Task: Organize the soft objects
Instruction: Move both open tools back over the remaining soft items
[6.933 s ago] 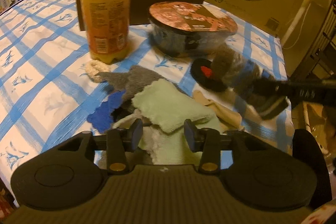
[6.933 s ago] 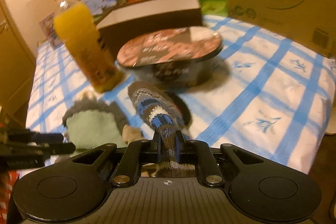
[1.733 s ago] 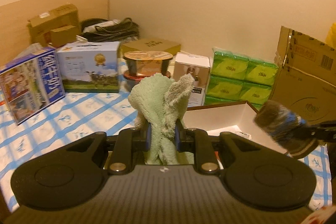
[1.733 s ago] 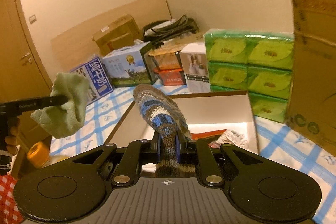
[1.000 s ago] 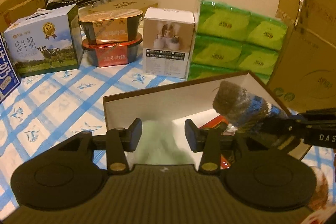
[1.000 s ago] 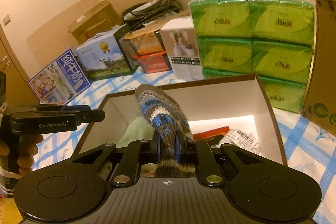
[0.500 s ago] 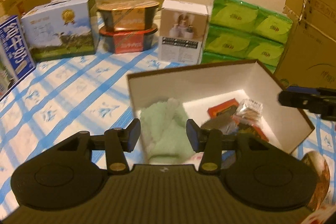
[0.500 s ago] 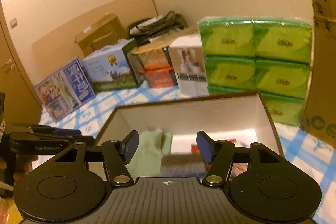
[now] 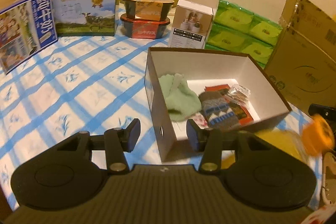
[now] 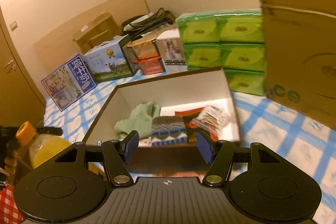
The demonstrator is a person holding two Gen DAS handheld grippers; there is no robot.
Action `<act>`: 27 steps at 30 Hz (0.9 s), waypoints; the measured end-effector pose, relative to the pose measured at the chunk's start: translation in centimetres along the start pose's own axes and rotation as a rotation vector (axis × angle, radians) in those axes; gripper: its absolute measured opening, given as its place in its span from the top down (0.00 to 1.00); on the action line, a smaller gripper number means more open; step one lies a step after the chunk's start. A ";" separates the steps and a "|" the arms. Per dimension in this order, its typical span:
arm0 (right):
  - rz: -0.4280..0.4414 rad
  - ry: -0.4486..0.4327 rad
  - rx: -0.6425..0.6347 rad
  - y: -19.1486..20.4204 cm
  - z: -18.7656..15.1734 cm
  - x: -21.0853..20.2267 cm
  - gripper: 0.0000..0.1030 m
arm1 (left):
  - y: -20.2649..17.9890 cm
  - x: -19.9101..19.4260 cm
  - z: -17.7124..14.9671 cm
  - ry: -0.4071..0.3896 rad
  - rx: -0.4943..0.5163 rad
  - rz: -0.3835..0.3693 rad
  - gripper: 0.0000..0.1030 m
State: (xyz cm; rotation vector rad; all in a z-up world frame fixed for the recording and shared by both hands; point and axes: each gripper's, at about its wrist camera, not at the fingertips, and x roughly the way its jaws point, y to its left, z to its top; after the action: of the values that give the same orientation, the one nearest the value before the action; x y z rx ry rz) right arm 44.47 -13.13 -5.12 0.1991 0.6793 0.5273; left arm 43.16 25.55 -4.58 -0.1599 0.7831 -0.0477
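Fuzzy green cloth [image 9: 180, 96] and ribbed knit sock [image 9: 218, 111] lie inside rectangular white-lined box [image 9: 199, 60]; left gripper [image 9: 162, 134] and right gripper [image 10: 167, 146] jaws spread, empty; sock's near end hidden by box wall

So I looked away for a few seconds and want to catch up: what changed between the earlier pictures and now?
The green cloth and the knit sock, earlier lifted off the bedspread, were carried to the box and let go; both lie inside it. The right gripper has just been opening, and both it and the left gripper are empty and drawn back. The bottle and cartons stayed put.
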 end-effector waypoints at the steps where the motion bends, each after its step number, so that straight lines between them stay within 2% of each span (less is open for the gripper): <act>1: -0.004 -0.002 0.012 -0.1 -0.4 -0.9 0.41 | -0.1 -0.8 -0.5 -0.001 -0.002 0.000 0.57; 7: -0.027 -0.009 0.065 -0.2 -2.7 -5.8 0.41 | -1.4 -5.7 -4.7 0.010 0.032 0.046 0.57; 11: -0.032 -0.013 0.088 -0.2 -4.3 -8.7 0.41 | -2.6 -8.6 -7.2 0.023 0.028 0.006 0.57; 21: -0.024 0.007 0.106 1.1 -8.3 -13.7 0.41 | -7.2 -14.1 -11.4 -0.014 0.037 -0.055 0.57; 27: -0.028 0.062 0.078 2.2 -11.6 -14.9 0.41 | -9.4 -15.5 -14.2 -0.012 0.045 -0.026 0.56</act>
State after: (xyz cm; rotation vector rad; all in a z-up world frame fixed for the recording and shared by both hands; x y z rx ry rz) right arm 26.36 -19.00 -5.12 0.2470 0.7626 0.4817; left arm 22.32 16.10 -2.18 -0.1273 0.7679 -0.0887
